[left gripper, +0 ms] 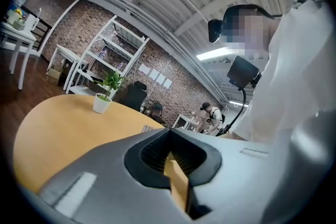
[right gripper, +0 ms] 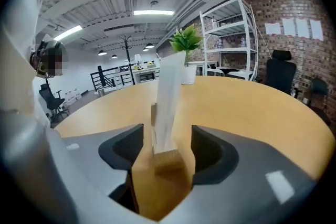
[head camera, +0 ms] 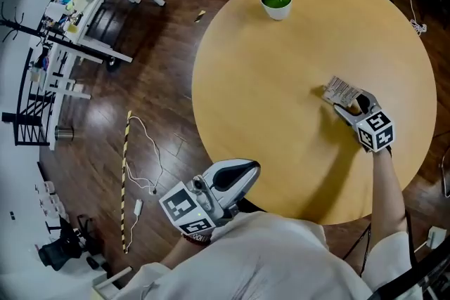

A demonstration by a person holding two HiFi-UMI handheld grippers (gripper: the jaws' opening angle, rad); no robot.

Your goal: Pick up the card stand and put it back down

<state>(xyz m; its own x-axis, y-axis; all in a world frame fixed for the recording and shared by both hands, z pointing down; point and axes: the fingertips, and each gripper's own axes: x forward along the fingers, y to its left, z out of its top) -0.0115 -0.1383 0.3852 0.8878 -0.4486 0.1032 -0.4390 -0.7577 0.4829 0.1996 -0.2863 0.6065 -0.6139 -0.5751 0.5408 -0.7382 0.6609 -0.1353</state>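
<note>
The right gripper (right gripper: 168,132) has its jaws apart, one on each side of the card stand (right gripper: 168,157). The stand's wooden base sits on the counter (right gripper: 252,107) with a narrow gap to each jaw, and its white card stands upright. Beyond it at twelve o'clock is a potted plant (right gripper: 185,44), with white shelving (right gripper: 231,34) at one o'clock.

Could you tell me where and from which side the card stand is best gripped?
Grip the card stand by its wooden base, one jaw each side, coming low toward the thin edge of its upright card, which looks too flimsy.
</note>
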